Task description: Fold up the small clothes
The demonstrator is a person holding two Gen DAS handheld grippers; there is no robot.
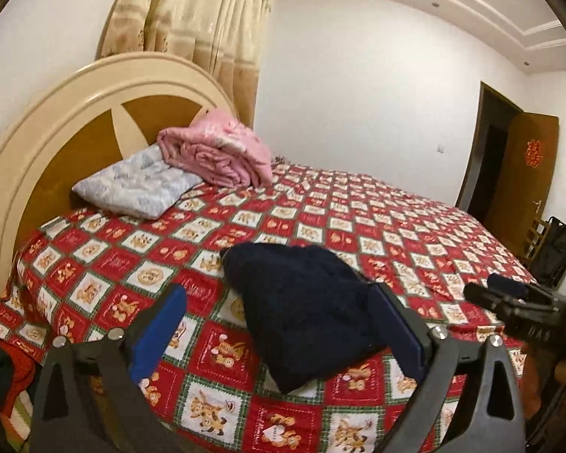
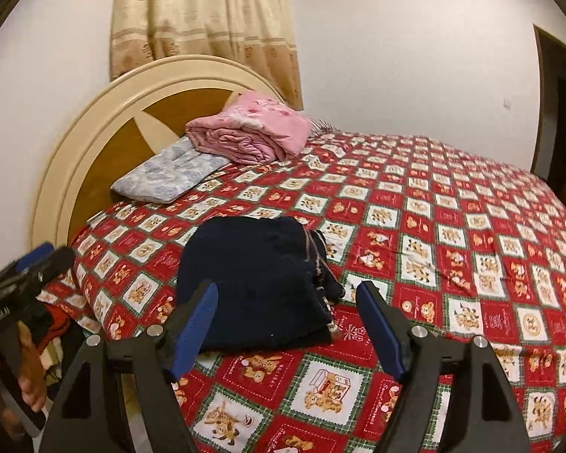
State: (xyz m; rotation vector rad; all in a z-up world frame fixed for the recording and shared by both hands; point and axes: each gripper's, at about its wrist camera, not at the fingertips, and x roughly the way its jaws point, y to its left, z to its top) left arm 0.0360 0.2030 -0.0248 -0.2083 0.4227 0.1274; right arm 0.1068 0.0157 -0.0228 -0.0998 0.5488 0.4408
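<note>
A folded navy knitted garment (image 1: 302, 313) lies on the red patchwork bedsheet (image 1: 415, 249) near the bed's front edge. My left gripper (image 1: 278, 290) hovers in front of it, open, with nothing between its blue pads (image 1: 158, 336). In the right wrist view the same navy garment (image 2: 260, 275) shows a striped trim along its right side. My right gripper (image 2: 287, 287) is open before it, its pads (image 2: 194, 324) apart from the cloth. Each gripper also appears in the other's view: the right gripper (image 1: 498, 290) at the right edge, the left gripper (image 2: 37, 260) at the left, held by a hand (image 2: 30, 370).
A folded pink quilt (image 1: 222, 151) rests on a pale blue pillow (image 1: 139, 185) against the round headboard (image 1: 56, 128). Red and dark clothes (image 1: 7, 362) hang off the bed's left edge. A curtain (image 1: 192, 30) hangs behind the bed. A brown door (image 1: 524, 181) and a black bag (image 1: 554, 249) stand at the right.
</note>
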